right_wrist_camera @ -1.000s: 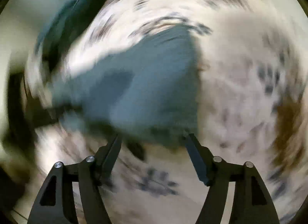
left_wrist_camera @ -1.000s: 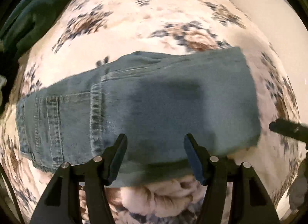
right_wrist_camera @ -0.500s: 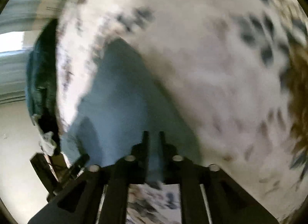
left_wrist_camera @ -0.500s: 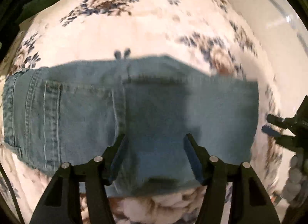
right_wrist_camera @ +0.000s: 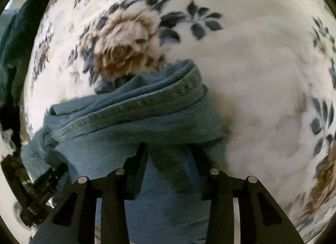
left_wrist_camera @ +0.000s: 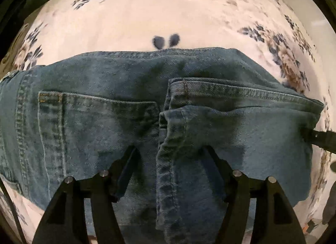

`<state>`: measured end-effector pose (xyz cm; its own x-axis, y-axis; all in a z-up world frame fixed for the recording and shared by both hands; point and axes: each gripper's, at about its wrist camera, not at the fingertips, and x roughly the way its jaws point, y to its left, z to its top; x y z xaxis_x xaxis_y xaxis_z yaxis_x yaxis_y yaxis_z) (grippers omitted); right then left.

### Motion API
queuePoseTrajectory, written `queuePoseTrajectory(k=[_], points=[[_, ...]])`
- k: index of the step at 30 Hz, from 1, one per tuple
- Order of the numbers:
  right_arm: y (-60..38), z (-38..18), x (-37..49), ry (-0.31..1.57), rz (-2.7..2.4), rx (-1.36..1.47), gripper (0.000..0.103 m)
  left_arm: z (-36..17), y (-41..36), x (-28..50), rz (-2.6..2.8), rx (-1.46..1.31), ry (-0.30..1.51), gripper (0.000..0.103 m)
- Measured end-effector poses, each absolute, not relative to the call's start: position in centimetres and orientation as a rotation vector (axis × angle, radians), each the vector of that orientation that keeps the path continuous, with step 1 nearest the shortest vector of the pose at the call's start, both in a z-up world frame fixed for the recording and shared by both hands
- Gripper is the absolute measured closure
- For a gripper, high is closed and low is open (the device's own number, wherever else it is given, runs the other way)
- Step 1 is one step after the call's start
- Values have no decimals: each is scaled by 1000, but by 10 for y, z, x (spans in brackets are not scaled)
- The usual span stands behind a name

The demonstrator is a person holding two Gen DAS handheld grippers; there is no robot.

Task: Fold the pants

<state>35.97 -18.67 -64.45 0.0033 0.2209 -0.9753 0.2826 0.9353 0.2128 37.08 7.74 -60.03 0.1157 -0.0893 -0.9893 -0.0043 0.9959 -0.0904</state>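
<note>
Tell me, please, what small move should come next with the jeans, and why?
Probably close the left gripper on the near edge of the jeans and match it with the right gripper. Both jaws stand open with denim between them, and the legs already lie folded over the seat on the flowered blanket, so one more fold seems to remain.

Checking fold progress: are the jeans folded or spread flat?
Folded: on the jeans, a hemmed leg end lies doubled back beside the back pocket.
</note>
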Motion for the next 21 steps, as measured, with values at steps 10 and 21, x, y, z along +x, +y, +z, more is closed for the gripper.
queuePoseTrajectory(k=[10, 21], points=[[-98, -592, 308, 1565, -65, 48, 10, -524, 196, 292, 202, -267, 1358, 37], [-51, -571, 262, 1539, -164, 133, 10, -589, 313, 265, 283, -889, 1369, 37]])
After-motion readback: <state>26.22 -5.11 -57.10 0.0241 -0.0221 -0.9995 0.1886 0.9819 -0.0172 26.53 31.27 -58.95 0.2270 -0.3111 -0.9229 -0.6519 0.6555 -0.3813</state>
